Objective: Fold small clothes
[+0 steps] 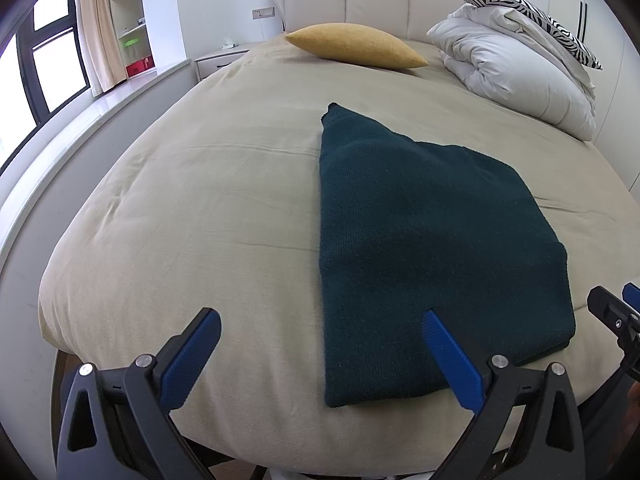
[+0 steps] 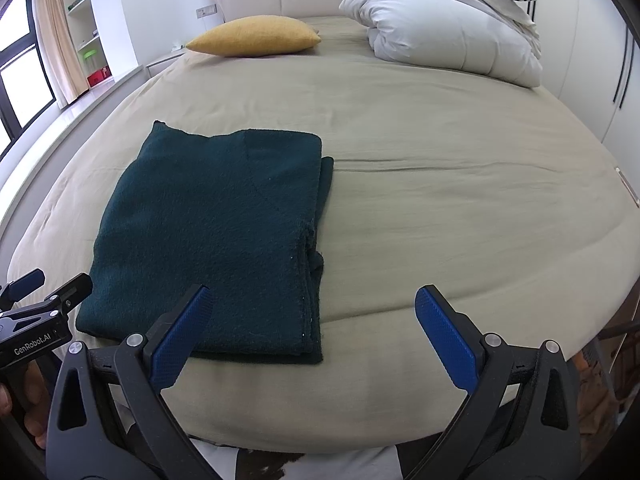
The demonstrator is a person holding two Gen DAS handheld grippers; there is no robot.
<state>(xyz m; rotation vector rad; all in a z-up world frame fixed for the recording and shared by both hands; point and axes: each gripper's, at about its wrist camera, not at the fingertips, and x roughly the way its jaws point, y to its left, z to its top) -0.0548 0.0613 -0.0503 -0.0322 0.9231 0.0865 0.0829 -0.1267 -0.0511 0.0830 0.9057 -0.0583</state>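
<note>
**A:** What is seen on the bed [image 1: 200, 200]?

**B:** A dark green sweater [image 1: 420, 248], folded flat, is laid on the beige cover at 3 o'clock of centre in the left wrist view, and at 9 o'clock in the right wrist view. A yellow cushion [image 1: 356, 45] and a white duvet [image 1: 516, 76] are seen at 12 and 1 o'clock.

**A:** And the grippers?

**B:** The left gripper [image 1: 320, 344] is spread wide, nothing held. The right gripper [image 2: 316, 322] is likewise spread wide and empty, near the sweater's front edge.
</note>
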